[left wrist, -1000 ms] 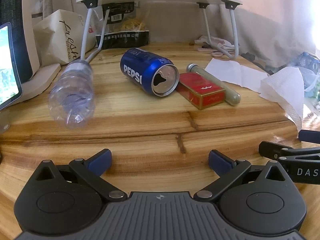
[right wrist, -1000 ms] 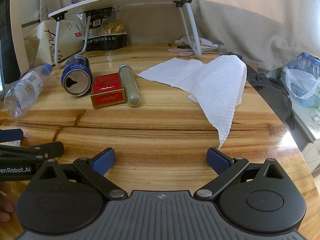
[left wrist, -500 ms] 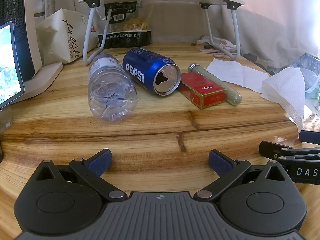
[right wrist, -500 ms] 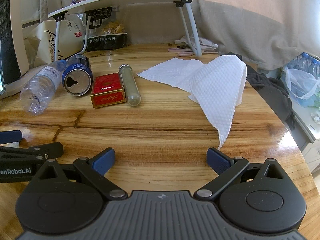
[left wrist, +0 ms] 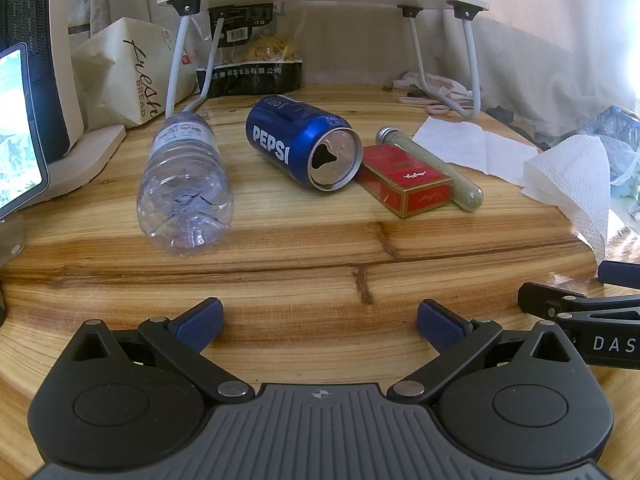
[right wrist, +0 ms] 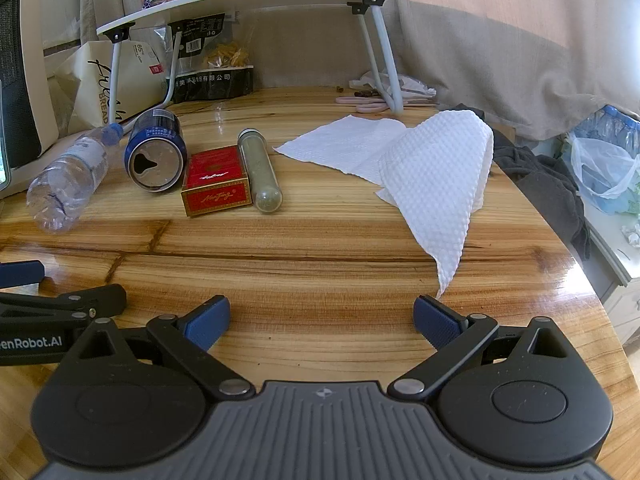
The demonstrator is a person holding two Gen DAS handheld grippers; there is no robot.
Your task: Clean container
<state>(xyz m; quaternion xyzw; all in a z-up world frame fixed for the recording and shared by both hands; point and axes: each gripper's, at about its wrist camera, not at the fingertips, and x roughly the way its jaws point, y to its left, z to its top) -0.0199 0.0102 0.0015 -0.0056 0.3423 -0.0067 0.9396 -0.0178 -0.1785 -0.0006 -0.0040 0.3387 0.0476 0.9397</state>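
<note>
Since one second ago the plastic bottle (left wrist: 185, 184) has been shifted from the left of the left wrist view toward centre; it now lies just beside the Pepsi can (left wrist: 304, 146), apart from it. Both grippers appear unmoved.

Left gripper (left wrist: 319, 320): fingers spread wide, nothing held, low over the wooden table (left wrist: 320, 264). Right gripper (right wrist: 321, 317): likewise spread and empty.

Which container is meant cannot be told; four candidates are lined up in a row across mid-frame, probably laid out for reach: bottle, can, red box (left wrist: 404, 182), glass tube (left wrist: 432, 168). The can touches the box; the tube lies against the box's far side.

Orientation: bottle on its side, long axis running from upper frame toward lower left, base toward the camera, cap away. Can on its side, opened top facing the camera, slightly right.

A paper towel (right wrist: 436, 176) is draped at centre right of the right wrist view, probably placed there as the wiping material.
</note>
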